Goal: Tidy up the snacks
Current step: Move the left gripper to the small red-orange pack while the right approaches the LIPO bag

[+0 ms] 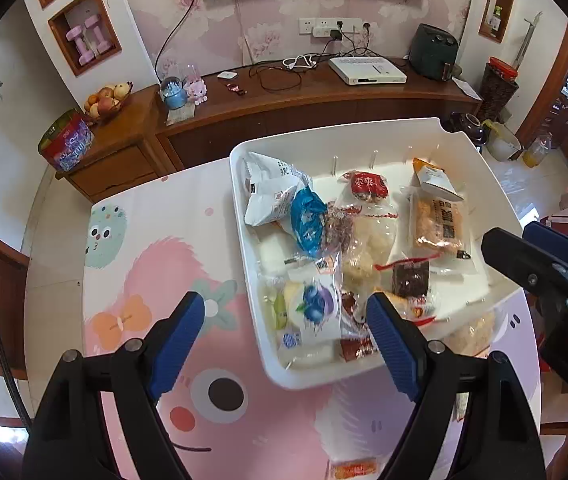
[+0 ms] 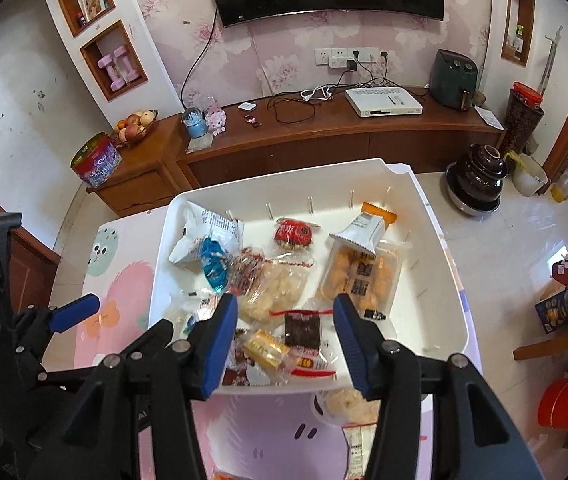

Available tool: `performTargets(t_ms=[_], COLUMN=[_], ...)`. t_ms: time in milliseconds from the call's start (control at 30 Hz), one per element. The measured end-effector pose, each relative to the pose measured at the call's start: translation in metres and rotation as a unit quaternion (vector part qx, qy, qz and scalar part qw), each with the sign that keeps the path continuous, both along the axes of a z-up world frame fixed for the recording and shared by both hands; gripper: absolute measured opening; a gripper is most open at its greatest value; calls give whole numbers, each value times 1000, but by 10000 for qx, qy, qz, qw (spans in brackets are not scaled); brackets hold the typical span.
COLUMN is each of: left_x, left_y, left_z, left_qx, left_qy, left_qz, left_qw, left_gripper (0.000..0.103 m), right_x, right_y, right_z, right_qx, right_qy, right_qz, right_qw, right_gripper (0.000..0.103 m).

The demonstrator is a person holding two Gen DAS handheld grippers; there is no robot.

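- Presently, left claw [image 1: 285,316] spread wide, holding nothing; it hangs over the near left corner of the white tray [image 1: 244,216], one blue pad [image 1: 176,344] above the pink worktop [image 1: 144,272], the other above the tray's near packets.
- Right claw [image 2: 285,320] also spread apart and empty, poised over the tray's [image 2: 443,280] near edge; a dark brown square snack [image 2: 301,332] and a yellow wrapped snack [image 2: 264,346] lie between its pads, below them. Contact cannot be judged.
- Snacks sit heaped inside the tray: white pouch [image 1: 268,196], blue crinkled packet [image 1: 307,220], red packet [image 1: 365,188] with white Chinese characters, orange-topped sachet [image 2: 367,224] lying on a clear biscuit pack [image 2: 359,276] with bold dark characters, blueberry-printed packet [image 1: 317,304]. Small print unreadable.
- Two clear packets [image 2: 347,404] lie on the worktop just outside the tray's near rim, under the right claw.
- Tray's right half is mostly bare floor; its right side runs close to the worktop's edge.
- Worktop left of the tray is free cartoon-print surface.
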State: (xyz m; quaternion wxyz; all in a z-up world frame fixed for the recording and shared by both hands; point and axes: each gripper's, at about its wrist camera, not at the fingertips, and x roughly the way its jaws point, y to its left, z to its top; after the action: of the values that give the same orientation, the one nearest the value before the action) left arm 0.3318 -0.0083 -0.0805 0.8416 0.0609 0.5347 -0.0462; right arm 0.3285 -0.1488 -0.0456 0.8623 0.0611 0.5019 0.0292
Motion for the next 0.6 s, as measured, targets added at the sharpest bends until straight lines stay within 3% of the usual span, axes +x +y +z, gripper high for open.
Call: performTargets(t_ms=[600], left_x=[-72], left_y=[2], left_z=[19], left_qx=[6], left_qy=[-310], left_qz=[-627], left_qw=[9975], left_gripper=[82], right_x=[-82], right_y=[8], right_z=[19], right_qx=[-113], right_qy=[-279], right_qz=[-294], right_qw=[9991], right_gripper=[50])
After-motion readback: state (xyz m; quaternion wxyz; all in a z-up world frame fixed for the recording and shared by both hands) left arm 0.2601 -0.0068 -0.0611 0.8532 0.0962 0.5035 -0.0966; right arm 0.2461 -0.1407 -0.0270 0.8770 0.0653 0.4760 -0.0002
